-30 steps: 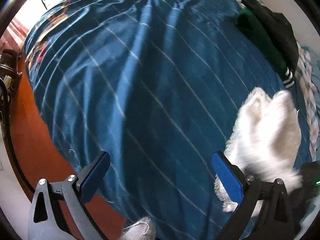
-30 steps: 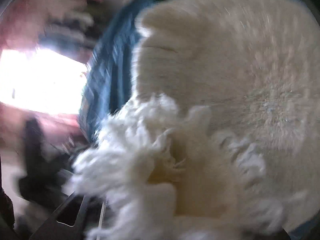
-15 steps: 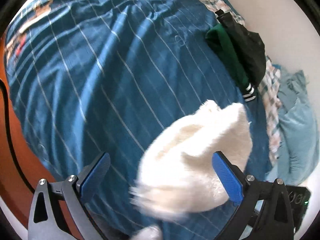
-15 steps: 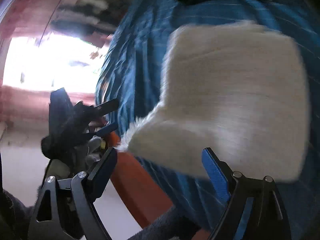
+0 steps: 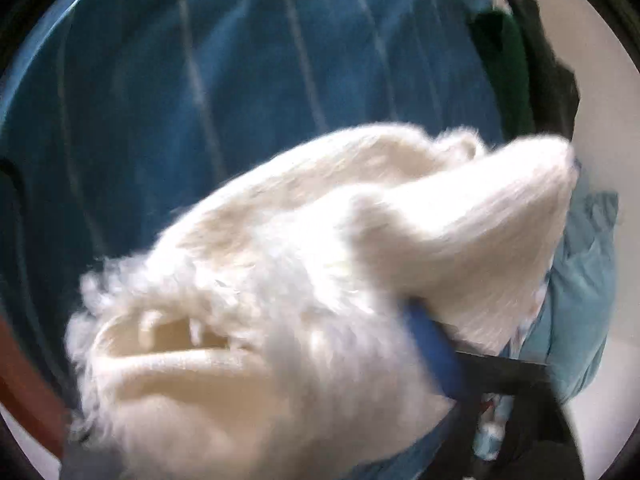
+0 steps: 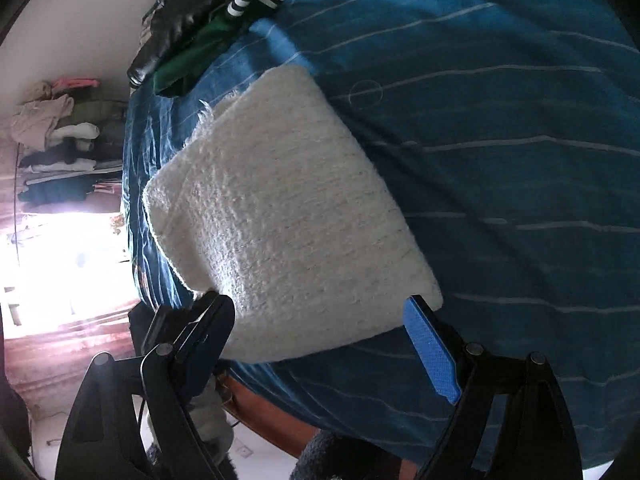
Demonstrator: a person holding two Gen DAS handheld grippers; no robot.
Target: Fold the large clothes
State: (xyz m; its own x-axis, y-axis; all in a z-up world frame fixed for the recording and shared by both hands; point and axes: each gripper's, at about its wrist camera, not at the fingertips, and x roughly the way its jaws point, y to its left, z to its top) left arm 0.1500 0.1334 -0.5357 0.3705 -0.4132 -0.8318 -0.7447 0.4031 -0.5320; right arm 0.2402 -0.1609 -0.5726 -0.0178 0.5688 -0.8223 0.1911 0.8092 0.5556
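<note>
A folded fluffy white garment [image 6: 288, 216] lies on the blue striped bed cover [image 6: 500, 140] near the bed's edge. My right gripper [image 6: 320, 328] is open just short of its near edge, and nothing is between the fingers. In the left wrist view the white garment [image 5: 280, 312] fills the lower frame, very close and blurred. It covers the left finger, and only the right blue pad [image 5: 434, 348] shows, pressed into the fluff. I cannot tell whether my left gripper grips it.
A black and green clothes pile [image 6: 192, 28] lies at the far end of the bed by the wall. Light blue fabric [image 5: 580, 280] sits beside the bed. A rack of clothes [image 6: 60, 152] stands beyond a bright window. The red-brown bed frame [image 6: 272, 408] shows below the bed's edge.
My right gripper let go of the white garment and drew back, now open. My left gripper moved in until the garment fills its view.
</note>
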